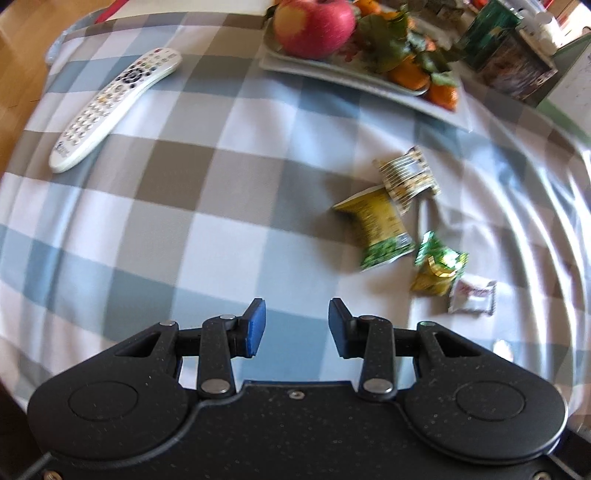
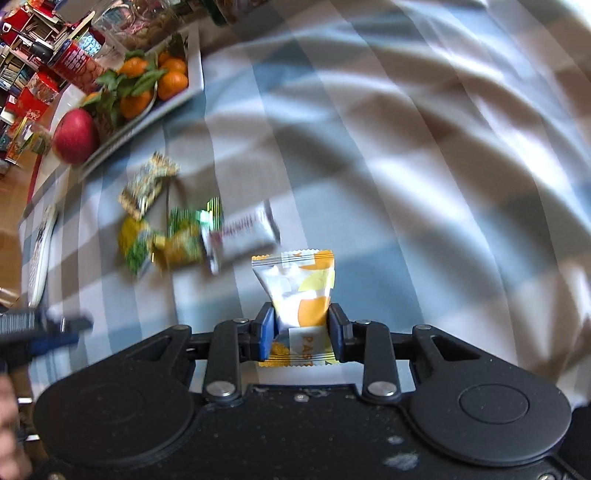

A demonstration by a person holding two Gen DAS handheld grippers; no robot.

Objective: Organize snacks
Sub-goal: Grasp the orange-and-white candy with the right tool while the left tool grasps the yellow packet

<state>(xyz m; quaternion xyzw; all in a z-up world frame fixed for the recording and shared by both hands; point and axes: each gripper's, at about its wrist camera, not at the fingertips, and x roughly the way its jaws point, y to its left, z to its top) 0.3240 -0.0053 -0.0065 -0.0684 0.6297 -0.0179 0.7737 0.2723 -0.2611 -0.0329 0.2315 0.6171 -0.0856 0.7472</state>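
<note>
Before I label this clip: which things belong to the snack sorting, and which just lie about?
Job: orange-white packet in the right tool; snack pile; white packet; empty left tool.

Lying about: remote, fruit tray, apple, green tin.

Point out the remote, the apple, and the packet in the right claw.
remote (image 1: pixel 114 107), left wrist view, middle of its keypad
apple (image 1: pixel 314 26), left wrist view, red front skin
orange-and-white packet (image 2: pixel 301 288), right wrist view, upper body

White-and-orange snack packet (image 2: pixel 301 291) upright, near four clustered snack packets (image 2: pixel 173 229).
</note>
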